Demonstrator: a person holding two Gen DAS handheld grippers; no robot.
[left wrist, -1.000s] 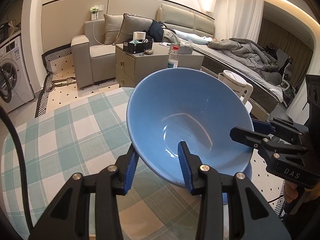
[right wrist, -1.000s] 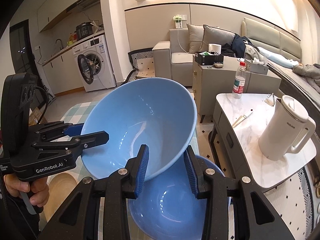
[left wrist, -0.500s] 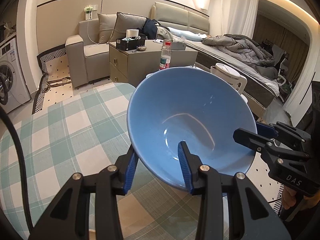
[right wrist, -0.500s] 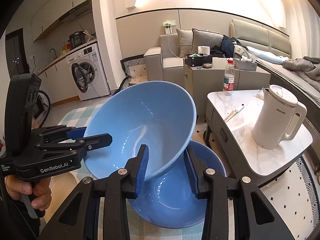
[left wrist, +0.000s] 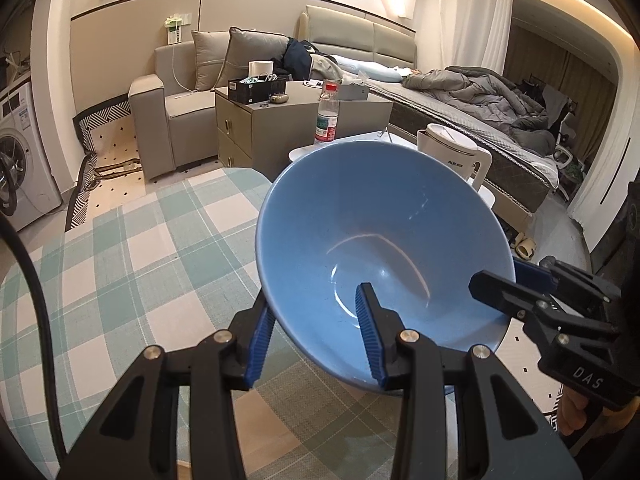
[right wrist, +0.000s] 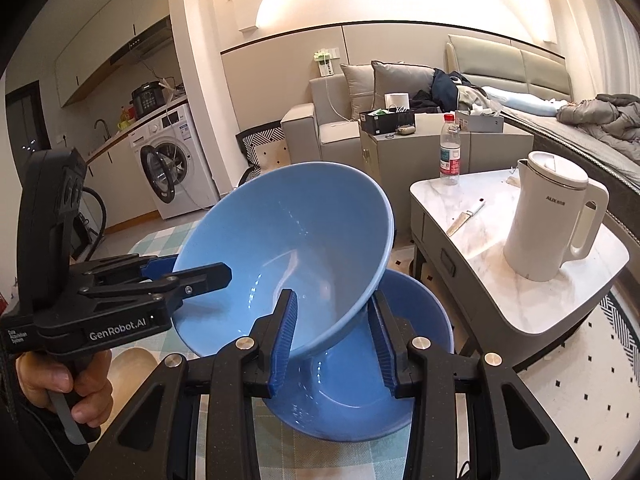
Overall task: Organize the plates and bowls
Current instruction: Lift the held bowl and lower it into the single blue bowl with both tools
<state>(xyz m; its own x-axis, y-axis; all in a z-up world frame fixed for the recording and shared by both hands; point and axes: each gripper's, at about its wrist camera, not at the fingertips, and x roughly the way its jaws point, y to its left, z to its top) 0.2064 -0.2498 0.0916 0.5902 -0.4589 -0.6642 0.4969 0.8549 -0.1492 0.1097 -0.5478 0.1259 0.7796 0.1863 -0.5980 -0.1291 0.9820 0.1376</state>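
A large blue bowl (left wrist: pixel 380 248) hangs tilted above the checked tablecloth (left wrist: pixel 140 260), held at two places on its rim. My left gripper (left wrist: pixel 312 336) is shut on the near rim, one finger inside the bowl and one outside. My right gripper (right wrist: pixel 334 336) is shut on the same blue bowl (right wrist: pixel 280 248) the same way. Each gripper shows in the other's view: the right gripper (left wrist: pixel 520 292) and the left gripper (right wrist: pixel 192 276). A second blue bowl (right wrist: pixel 380 380) rests on the table right under the held one.
A white marble side table (right wrist: pixel 480 208) stands close on the right with a white kettle (right wrist: pixel 556 216), a water bottle (right wrist: pixel 450 148) and a knife (right wrist: pixel 464 218). A pale wooden dish (right wrist: pixel 132 360) lies near the person's hand (right wrist: pixel 60 380). A sofa, cabinet and bed lie beyond.
Both grippers keep their hold on the bowl. The right gripper has shifted and rolled a little, so more of the lower bowl shows to the right of the held one.
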